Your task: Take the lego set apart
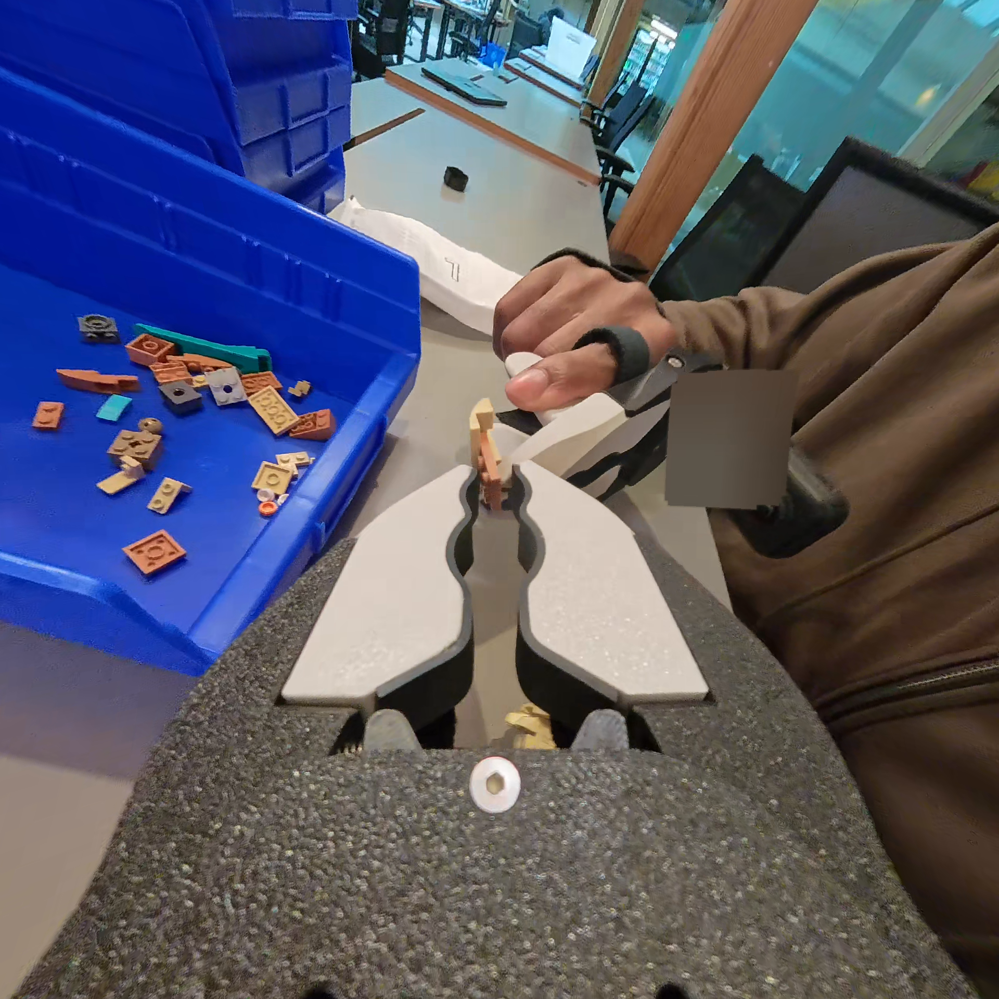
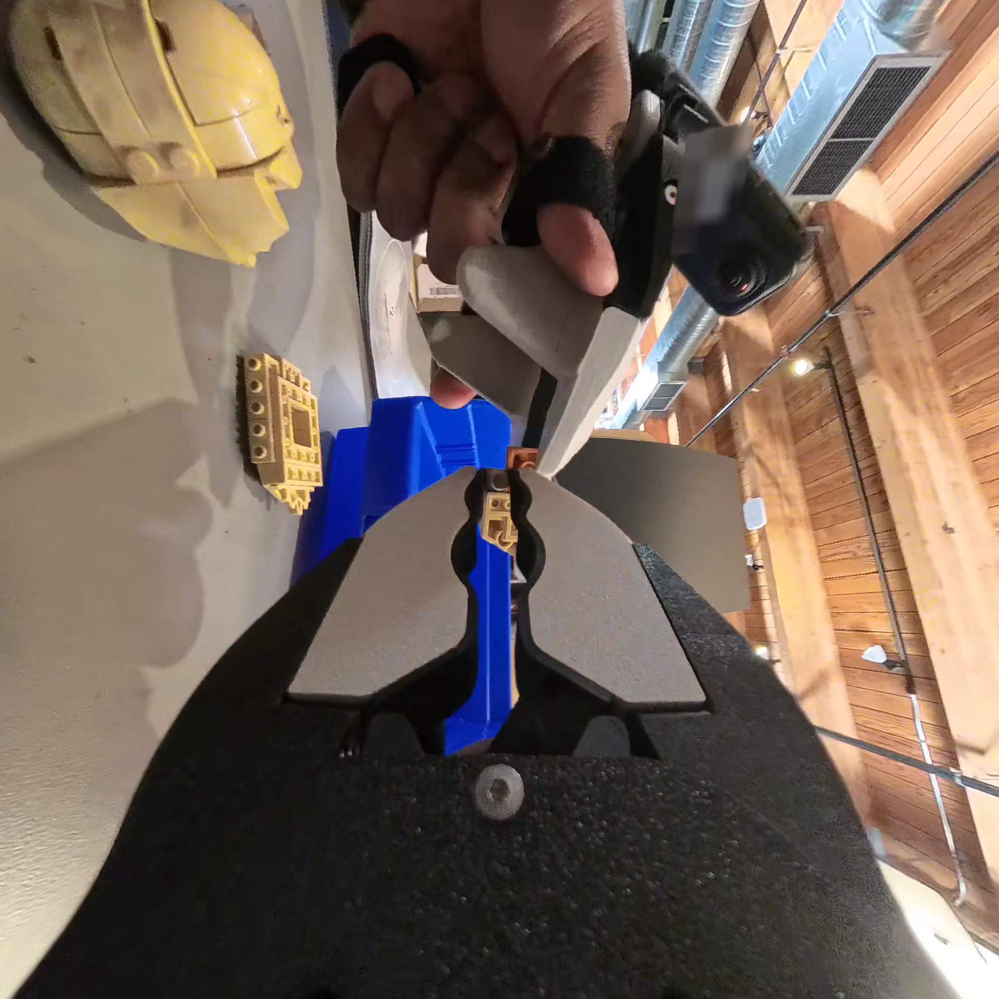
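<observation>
Looking along my left tool, at the middle of the left wrist view, I see its two grey fingers nearly together and clamped on a small reddish-brown brick piece. A tan brick piece stands joined to it, rising just above the fingertips. My right tool comes in from the right of that frame, its tips meeting the same little assembly, with my right hand gripping its handle and a brown sleeve filling the right side.

At the left of that view sits a blue bin on the grey worktop, holding loose brick pieces in brown, tan, grey and teal. More blue bins are stacked in the upper left, and a white bag lies behind them.

In the right wrist view, my right tool at centre is closed on a tan brick piece, with both dark pads against it. My left tool's fingertip touches the reddish-brown piece just above. At the left of that frame a tan brick frame lies on the worktop, and a yellow shell-shaped part sits in the upper left.
</observation>
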A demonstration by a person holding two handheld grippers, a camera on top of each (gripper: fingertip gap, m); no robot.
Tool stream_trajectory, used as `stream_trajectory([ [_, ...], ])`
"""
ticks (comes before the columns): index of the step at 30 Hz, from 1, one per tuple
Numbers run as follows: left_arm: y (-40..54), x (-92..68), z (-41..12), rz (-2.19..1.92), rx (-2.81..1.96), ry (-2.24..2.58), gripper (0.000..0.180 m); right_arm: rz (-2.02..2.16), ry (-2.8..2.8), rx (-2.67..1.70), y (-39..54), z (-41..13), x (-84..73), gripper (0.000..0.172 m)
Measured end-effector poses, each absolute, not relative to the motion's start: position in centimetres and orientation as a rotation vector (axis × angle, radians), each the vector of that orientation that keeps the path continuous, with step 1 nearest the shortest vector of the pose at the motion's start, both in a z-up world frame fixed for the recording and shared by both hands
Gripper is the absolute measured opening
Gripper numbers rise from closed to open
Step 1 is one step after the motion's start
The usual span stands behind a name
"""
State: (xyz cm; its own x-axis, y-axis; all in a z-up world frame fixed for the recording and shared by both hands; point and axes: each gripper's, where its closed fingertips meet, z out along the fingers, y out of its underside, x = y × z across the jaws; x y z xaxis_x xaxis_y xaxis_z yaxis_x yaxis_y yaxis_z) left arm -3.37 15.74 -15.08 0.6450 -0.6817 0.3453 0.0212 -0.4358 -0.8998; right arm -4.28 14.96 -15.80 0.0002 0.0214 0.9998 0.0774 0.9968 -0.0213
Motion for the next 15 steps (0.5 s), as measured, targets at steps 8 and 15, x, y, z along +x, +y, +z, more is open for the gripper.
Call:
stream_trajectory([
  [8, 15.5, -3.4, -14.8, -0.972, -1.829, 0.507, 0.005, -0.072, -1.506, 0.050, 13.9, -15.4, -4.0, 0.009],
  [15, 15.5, -4.9, -14.7, -0.007, -1.599, 1.051, 0.005, 0.595, -1.627, -0.447, 14.5, -13.2, -3.4, 0.028],
])
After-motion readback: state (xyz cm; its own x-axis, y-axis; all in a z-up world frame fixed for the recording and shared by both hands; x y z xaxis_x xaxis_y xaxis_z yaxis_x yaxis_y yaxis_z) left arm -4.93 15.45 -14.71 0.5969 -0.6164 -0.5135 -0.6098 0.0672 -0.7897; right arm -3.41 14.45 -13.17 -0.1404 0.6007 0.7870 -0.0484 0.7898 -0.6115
